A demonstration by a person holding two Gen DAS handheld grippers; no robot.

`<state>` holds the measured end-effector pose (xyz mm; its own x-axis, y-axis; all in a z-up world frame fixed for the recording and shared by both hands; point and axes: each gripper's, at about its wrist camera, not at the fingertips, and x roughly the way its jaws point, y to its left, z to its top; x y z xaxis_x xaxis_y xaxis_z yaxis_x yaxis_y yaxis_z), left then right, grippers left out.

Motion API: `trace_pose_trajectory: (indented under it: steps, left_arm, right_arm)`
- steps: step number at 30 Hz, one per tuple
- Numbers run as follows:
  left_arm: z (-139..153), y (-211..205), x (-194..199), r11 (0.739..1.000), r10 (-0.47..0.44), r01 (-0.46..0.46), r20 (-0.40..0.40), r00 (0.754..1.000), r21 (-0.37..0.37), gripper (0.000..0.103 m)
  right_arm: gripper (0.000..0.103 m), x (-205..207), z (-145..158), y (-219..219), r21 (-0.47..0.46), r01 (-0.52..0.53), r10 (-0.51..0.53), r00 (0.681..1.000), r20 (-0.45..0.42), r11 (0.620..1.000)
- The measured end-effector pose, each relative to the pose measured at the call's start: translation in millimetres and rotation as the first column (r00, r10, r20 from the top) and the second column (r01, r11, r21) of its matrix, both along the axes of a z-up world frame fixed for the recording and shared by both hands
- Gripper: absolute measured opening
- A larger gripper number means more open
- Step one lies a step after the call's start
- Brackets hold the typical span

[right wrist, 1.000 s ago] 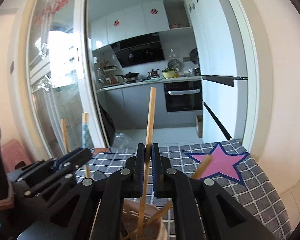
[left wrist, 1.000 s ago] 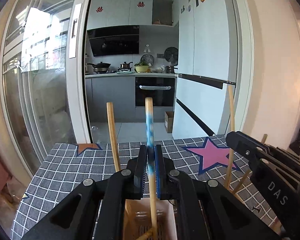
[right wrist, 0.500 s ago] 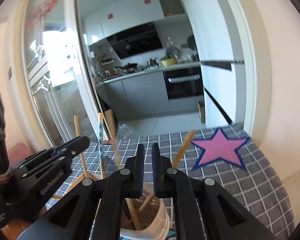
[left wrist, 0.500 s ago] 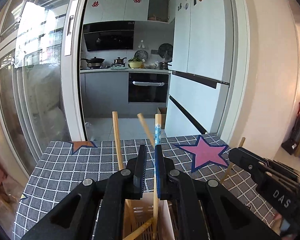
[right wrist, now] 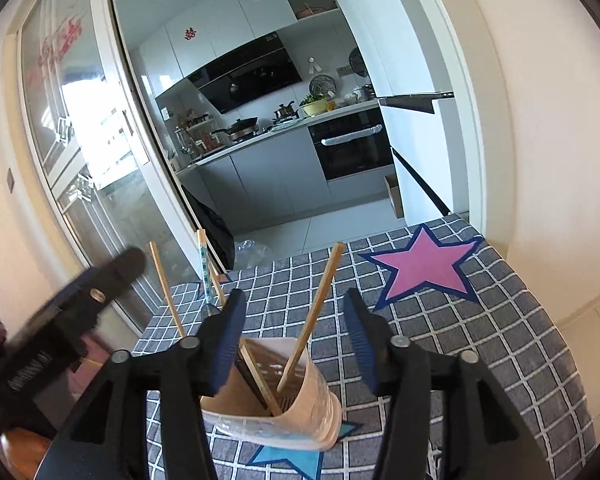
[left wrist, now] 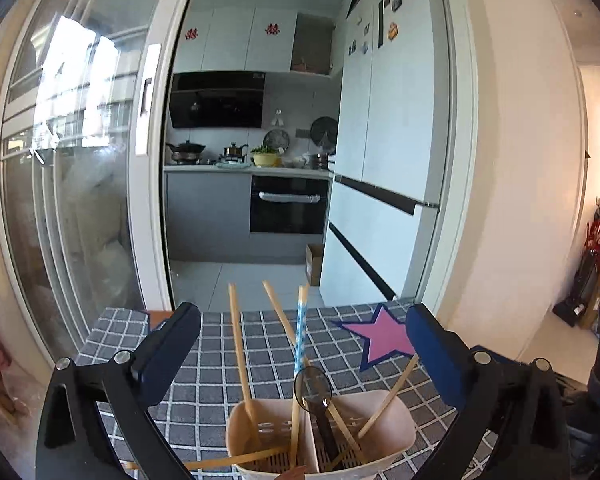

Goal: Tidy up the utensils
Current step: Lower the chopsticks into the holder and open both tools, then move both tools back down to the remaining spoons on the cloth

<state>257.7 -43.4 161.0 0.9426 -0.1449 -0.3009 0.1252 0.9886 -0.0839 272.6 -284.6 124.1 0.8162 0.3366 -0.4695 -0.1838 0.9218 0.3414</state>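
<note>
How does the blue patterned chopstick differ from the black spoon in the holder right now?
The blue patterned chopstick is a slim straight stick printed blue and white over pale wood; the black spoon is dark all over with a rounded bowl on top. The chopstick rises well above the spoon's bowl. The chopstick stands near the divider of the beige holder, while the spoon sits in the right compartment. Both stand in the holder, free of either gripper.

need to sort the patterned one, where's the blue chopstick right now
In the left wrist view the blue chopstick stands upright in the beige utensil holder, by its middle divider, just behind the black spoon.
</note>
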Motion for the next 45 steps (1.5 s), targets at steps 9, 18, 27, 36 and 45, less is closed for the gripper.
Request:
trace_pose_trajectory:
  steps: [9,18,27,36,45]
  left_arm:
    - [13.6,60.5,-53.0,0.998,0.045,-0.044,-0.029,0.999,0.047,0.103]
    - [-39.1,98.9,-83.9,0.995,0.097,-0.089,-0.239,0.966,0.045,0.103]
    - [-53.7,90.3,-45.8,0.995,0.0,-0.028,-0.296,0.955,-0.092,0.093]
    - [-38.4,76.6,8.9,0.986,-0.136,0.1,-0.299,0.944,-0.134,0.037]
    - [-12.8,81.5,81.0,0.997,-0.052,0.03,-0.349,0.936,-0.069,0.037]
  right_arm:
    - [0.08,-31.8,12.2,0.2,0.001,-0.021,0.021,0.999,-0.035,1.0]
    - [0.08,-64.8,-17.2,12.5,0.0,-0.042,0.042,0.985,-0.169,0.999]
    - [0.08,-84.7,-32.2,14.5,-0.006,-0.043,0.04,0.97,-0.239,0.999]
    - [0.08,-85.7,-37.6,5.6,0.011,-0.02,0.022,0.964,-0.266,1.0]
    - [0.08,-87.1,-33.1,5.1,0.02,-0.018,0.022,0.965,-0.261,1.0]
